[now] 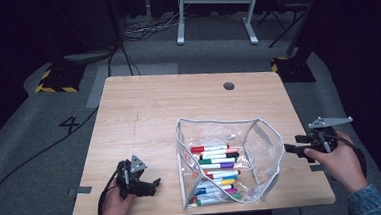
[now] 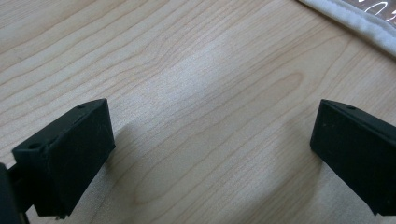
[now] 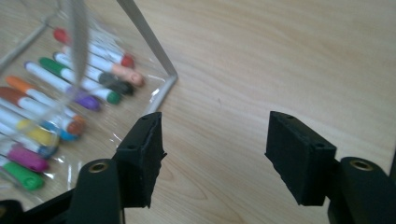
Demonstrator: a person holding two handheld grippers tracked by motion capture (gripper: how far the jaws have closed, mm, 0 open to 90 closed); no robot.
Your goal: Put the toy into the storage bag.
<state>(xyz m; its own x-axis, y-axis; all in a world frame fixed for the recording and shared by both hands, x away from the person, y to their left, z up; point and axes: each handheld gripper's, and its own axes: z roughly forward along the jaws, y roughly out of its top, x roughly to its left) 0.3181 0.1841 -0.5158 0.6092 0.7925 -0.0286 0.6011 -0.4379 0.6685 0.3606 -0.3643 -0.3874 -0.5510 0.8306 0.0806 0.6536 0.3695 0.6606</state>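
Note:
A clear plastic pouch (image 1: 261, 153) with a grey trim stands open on the wooden table (image 1: 153, 105), with several coloured markers (image 1: 217, 163) lying inside it. In the right gripper view the markers (image 3: 70, 88) lie at the left behind the pouch's clear wall. My left gripper (image 1: 154, 184) rests near the table's front left, jaws wide apart over bare wood, left of the pouch. The pouch's trim (image 2: 355, 23) crosses the top right corner of the left gripper view. My right gripper (image 1: 287, 147) is held at the pouch's right side, open, with nothing between its jaws (image 3: 215, 154).
A dark round hole (image 1: 229, 85) sits near the table's far edge. Cables and black stands with yellow-striped bases lie on the floor beyond the table. A strip of grey tape (image 1: 79, 190) marks the front left edge.

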